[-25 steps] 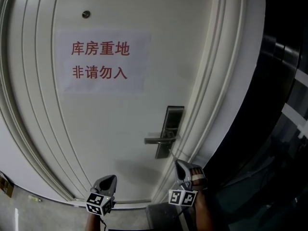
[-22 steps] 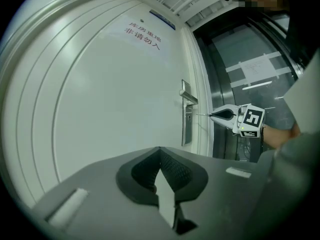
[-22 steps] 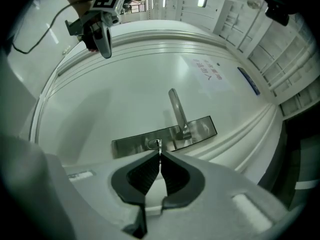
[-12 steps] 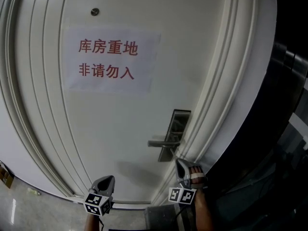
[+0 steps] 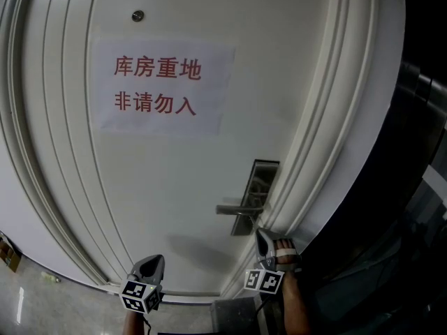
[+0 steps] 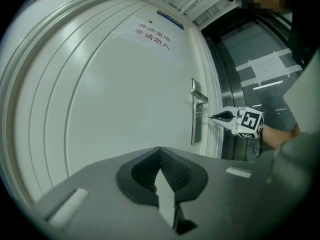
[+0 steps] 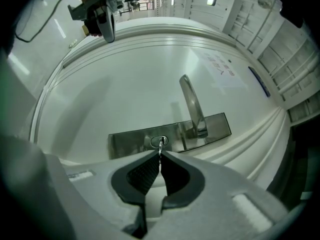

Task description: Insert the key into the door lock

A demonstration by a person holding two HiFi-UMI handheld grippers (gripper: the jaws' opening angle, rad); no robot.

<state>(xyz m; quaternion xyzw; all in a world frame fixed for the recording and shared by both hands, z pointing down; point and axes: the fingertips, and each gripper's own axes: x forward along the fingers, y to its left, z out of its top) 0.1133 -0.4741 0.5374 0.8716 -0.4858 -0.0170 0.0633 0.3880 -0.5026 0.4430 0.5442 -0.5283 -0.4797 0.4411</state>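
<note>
— Door (image 5: 174, 187) first: what do we see on it?
— Our lock plate (image 5: 264, 176), by its right edge.
— And our tongs?
— Left gripper (image 6: 159, 150) closed, empty; right gripper (image 7: 160, 155) clamped on the key (image 7: 160, 145), whose tip meets the keyhole (image 7: 154, 142) in that plate.

- The left gripper (image 5: 159, 259) — a grey shell is seen, lined with black ridged pads (image 6: 177, 173).
- The right gripper (image 5: 260, 234) is built alike; a white cube (image 5: 264, 282) with black square markers is borne.
</note>
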